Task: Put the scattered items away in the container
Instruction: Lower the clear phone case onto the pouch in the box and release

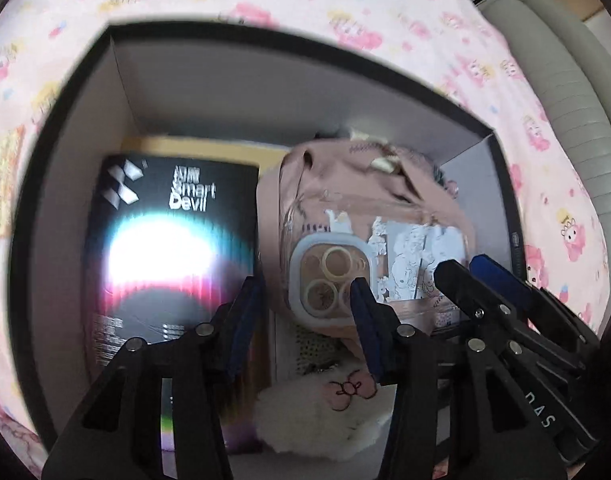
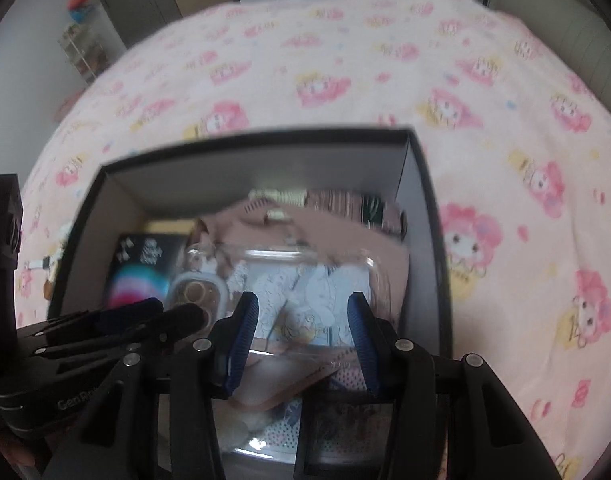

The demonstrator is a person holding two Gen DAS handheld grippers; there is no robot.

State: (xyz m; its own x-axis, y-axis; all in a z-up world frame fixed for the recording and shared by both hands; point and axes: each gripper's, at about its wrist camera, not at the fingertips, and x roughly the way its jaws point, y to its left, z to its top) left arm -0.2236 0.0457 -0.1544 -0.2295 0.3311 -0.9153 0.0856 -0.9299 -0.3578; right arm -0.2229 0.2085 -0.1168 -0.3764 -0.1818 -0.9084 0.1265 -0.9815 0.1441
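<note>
Both grippers hang side by side over the black box (image 1: 117,80) on the pink bedspread (image 2: 345,60). The left gripper (image 1: 305,300) and right gripper (image 2: 303,312) stand parted, gripping nothing. Inside lie a clear phone case (image 1: 377,248) on pink fabric (image 1: 345,176), beside a dark carton (image 1: 173,240).

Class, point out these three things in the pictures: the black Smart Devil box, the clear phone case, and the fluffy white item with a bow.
Smart Devil box (image 1: 173,240), left wrist view, on its glossy front.
Phone case (image 1: 331,276), left wrist view, on its camera cut-out.
Fluffy white item (image 1: 325,416), left wrist view, on the fur below the bow.
</note>
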